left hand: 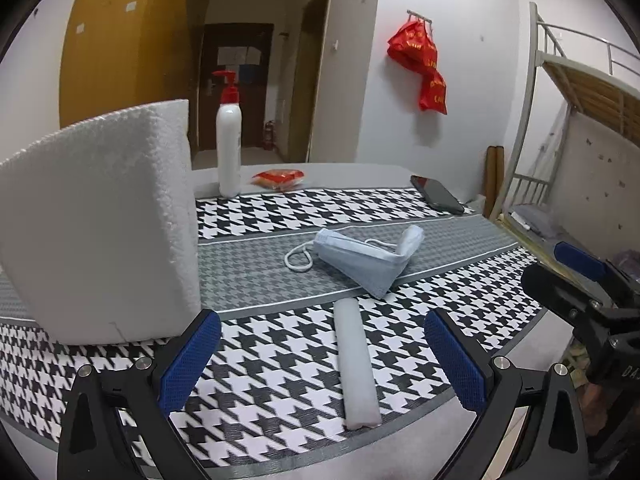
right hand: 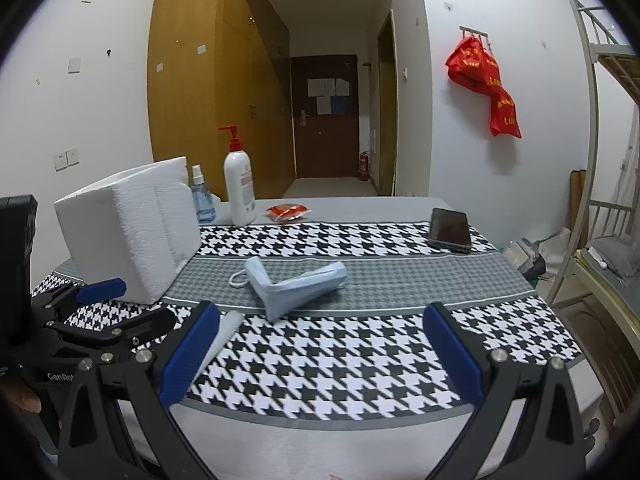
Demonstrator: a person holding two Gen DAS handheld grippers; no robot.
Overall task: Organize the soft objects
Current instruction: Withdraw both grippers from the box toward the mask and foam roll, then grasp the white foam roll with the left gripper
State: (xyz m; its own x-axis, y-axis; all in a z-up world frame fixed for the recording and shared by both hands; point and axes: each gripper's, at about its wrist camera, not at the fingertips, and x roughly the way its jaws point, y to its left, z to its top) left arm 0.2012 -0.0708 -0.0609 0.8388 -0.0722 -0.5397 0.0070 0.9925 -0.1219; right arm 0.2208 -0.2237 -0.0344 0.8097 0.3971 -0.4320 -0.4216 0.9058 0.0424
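Observation:
A folded light-blue face mask point(left hand: 360, 258) point(right hand: 298, 286) with white ear loops lies on the grey band of the houndstooth cloth. Nearer me lies a white foam strip point(left hand: 356, 364) point(right hand: 224, 334), running front to back. A white foam box point(left hand: 102, 216) point(right hand: 132, 226) stands at the left. My left gripper point(left hand: 320, 364) is open, low over the cloth, with the strip between its blue pads but untouched. My right gripper point(right hand: 320, 354) is open over bare cloth, right of the strip and short of the mask. Each gripper shows at the edge of the other's view.
A white pump bottle point(left hand: 229, 136) point(right hand: 239, 180), a small blue spray bottle point(right hand: 201, 196), a red packet point(left hand: 279, 178) point(right hand: 289, 212) and a dark phone point(left hand: 437, 194) point(right hand: 449, 230) sit along the table's far side. A metal bunk bed point(right hand: 600, 200) stands to the right.

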